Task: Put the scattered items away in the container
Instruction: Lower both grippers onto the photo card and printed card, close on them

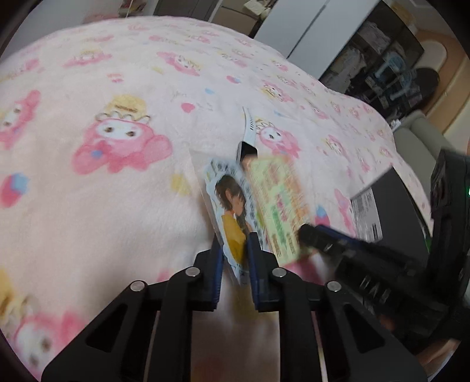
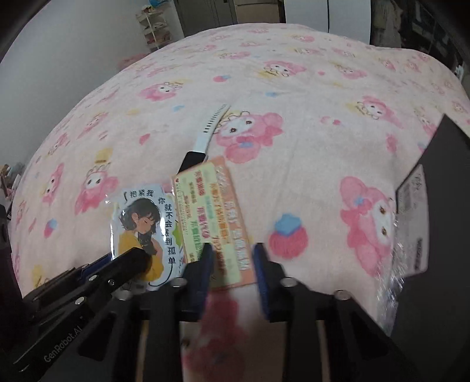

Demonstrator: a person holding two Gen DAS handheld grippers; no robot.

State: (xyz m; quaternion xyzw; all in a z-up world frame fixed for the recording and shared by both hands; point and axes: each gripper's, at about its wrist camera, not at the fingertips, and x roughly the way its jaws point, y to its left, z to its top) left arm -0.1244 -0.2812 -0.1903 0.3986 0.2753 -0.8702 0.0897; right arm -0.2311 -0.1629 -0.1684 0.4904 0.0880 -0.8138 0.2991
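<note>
Pink cartoon blanket [image 2: 293,73] on bed, white wall [image 2: 73,44] behind, shelf unit [image 1: 382,58] rt

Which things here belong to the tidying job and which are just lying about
Job:
- girl sticker, in the left tongs
- orange card, in the right tongs
- watch band
- black box, probably the container

Just there:
- pink blanket
- shelf by the wall
- white cabinet

Bed blanket [image 2: 308,88] wide open beyond and left; watch [image 2: 202,138] lies just past the two cards [image 2: 217,217]; black box [image 2: 440,182] blocks the right side.
</note>
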